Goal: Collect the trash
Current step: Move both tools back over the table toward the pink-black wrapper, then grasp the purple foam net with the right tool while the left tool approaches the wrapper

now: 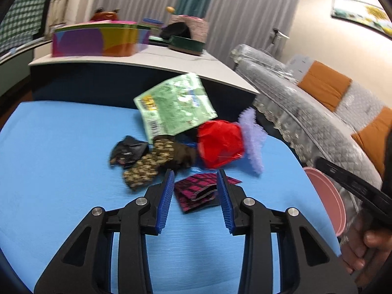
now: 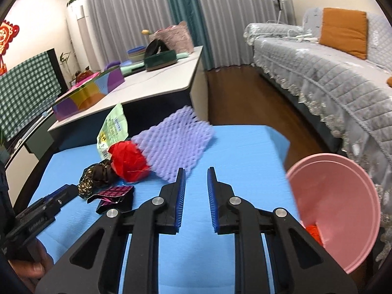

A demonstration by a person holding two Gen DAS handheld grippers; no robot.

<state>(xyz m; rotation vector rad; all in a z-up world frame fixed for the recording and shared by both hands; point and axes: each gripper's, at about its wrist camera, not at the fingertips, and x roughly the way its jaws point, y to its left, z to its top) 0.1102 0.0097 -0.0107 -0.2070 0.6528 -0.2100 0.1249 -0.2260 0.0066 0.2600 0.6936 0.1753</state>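
Note:
A pile of trash lies on the blue table (image 1: 61, 147): a green wrapper (image 1: 175, 106), a red crumpled wrapper (image 1: 220, 144), a purple foam sheet (image 1: 253, 139), a brown patterned wrapper (image 1: 152, 164), a black wrapper (image 1: 127, 150) and a magenta-black wrapper (image 1: 198, 191). My left gripper (image 1: 196, 175) is open, its fingertips on either side of the magenta wrapper's far part. My right gripper (image 2: 195, 172) is open and empty, just in front of the purple foam sheet (image 2: 174, 144). The red wrapper (image 2: 128, 161) and magenta wrapper (image 2: 114, 194) lie to its left.
A pink bin (image 2: 343, 208) stands off the table's right edge, with something orange inside (image 2: 313, 231). A white table (image 1: 171, 58) with colourful boxes stands behind. A grey sofa (image 2: 330, 73) with orange cushions is to the right.

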